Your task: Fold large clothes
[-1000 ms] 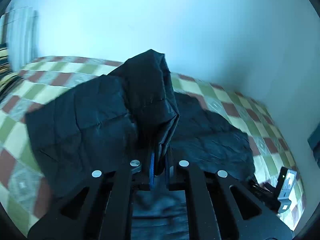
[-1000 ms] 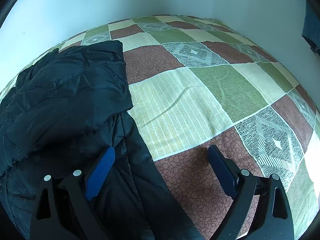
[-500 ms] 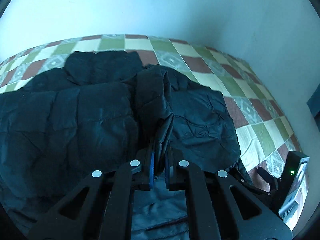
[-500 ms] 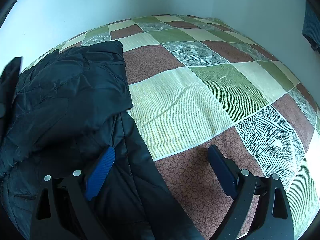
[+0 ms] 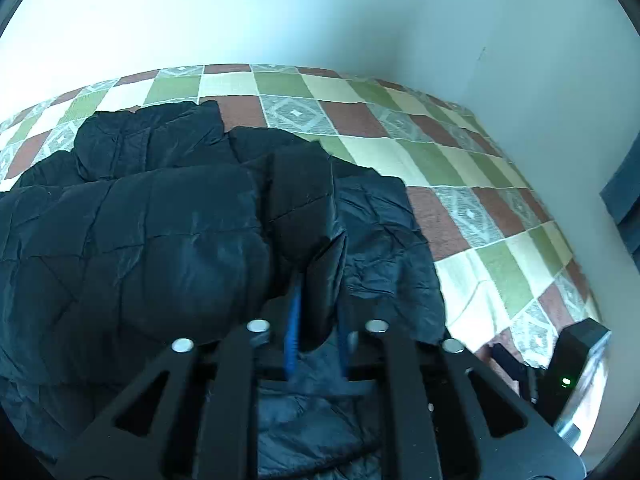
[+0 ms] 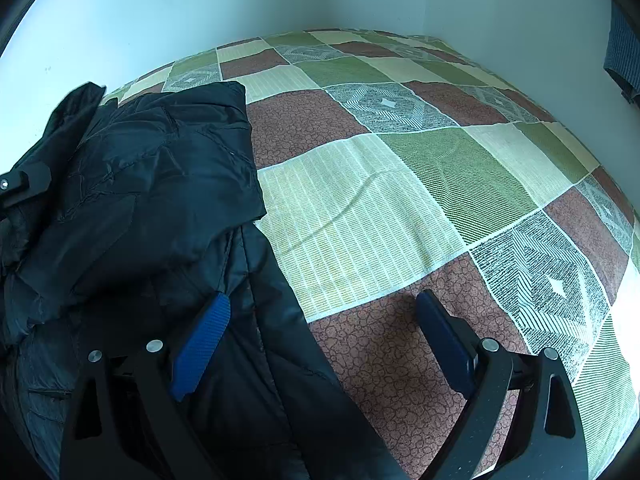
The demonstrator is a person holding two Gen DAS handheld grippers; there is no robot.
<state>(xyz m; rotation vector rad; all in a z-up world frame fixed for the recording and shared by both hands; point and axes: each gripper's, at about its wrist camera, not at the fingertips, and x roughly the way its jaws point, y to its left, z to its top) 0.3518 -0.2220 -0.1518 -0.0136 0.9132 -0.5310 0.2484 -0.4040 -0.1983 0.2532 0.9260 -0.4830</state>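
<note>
A black quilted puffer jacket (image 5: 132, 240) lies partly folded on a checkered bedspread (image 5: 460, 160). My left gripper (image 5: 316, 320) is shut on a fold of the jacket's sleeve and holds it over the jacket's body. In the right wrist view the jacket (image 6: 152, 184) covers the left side. My right gripper (image 6: 320, 324) is open and empty, its left blue pad (image 6: 200, 344) over the jacket's edge, its right finger (image 6: 444, 340) over the bedspread (image 6: 400, 184).
The bed sits in a corner of white walls (image 6: 500, 12). The other gripper's body (image 5: 576, 364) with a green light shows at the lower right of the left wrist view. A blue cloth (image 6: 624, 56) hangs at the right wall.
My left gripper has carried the held sleeve fold across and down over the jacket; its blue pads now stand slightly apart. The left gripper's tip entered the right wrist view. My right gripper stayed still.
</note>
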